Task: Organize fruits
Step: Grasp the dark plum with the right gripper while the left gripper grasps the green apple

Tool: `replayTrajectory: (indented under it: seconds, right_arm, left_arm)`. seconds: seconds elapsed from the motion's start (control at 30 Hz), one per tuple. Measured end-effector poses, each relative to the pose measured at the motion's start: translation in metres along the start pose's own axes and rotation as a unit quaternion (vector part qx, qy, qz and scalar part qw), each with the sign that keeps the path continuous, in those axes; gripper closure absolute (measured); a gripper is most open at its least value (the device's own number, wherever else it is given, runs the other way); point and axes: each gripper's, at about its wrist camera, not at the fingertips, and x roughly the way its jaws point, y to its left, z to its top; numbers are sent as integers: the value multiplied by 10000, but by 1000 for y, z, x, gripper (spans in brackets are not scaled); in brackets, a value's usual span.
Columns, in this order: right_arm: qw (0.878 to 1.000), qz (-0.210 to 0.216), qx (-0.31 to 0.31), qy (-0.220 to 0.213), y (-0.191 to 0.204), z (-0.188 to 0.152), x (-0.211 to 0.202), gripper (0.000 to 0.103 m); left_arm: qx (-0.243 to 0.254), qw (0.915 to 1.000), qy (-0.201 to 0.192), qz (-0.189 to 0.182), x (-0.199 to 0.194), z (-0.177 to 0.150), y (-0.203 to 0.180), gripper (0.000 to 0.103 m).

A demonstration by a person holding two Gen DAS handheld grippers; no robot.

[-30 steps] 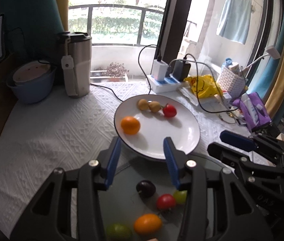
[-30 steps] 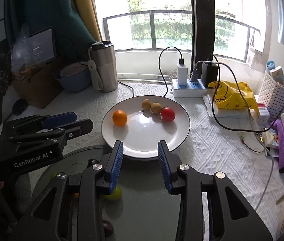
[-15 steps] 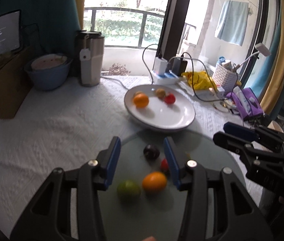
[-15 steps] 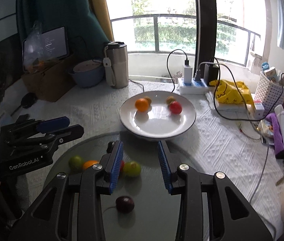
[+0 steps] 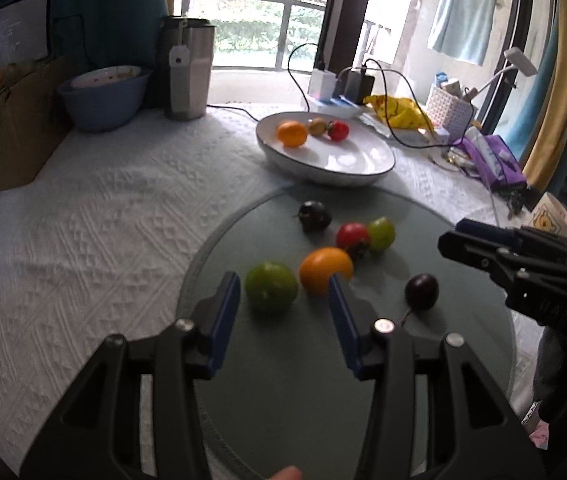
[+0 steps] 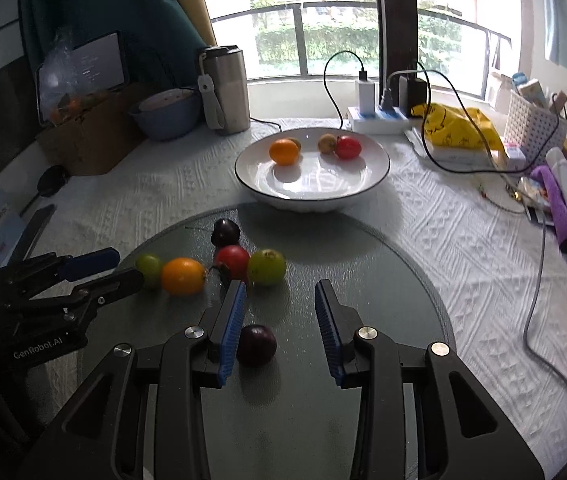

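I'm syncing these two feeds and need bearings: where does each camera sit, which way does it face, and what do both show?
Left wrist: on the left gripper, looking down past its open blue fingers at the green fruit; the right gripper enters at right.
Right wrist: on the right gripper, over a dark plum; the left gripper enters at left.
Shared: glass disc, white plate, steel flask, window.

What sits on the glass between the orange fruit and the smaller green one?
A red tomato sits between the orange fruit and the smaller green fruit, clearest in the right wrist view.
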Motion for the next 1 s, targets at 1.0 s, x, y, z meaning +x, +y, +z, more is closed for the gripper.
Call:
replayTrajectory:
  seconds: [1.0]
  right_arm:
    - [9974, 380, 432, 426, 1, -18, 24, 73]
  left_arm:
    - [590, 9971, 486, -39, 36, 4, 2, 56]
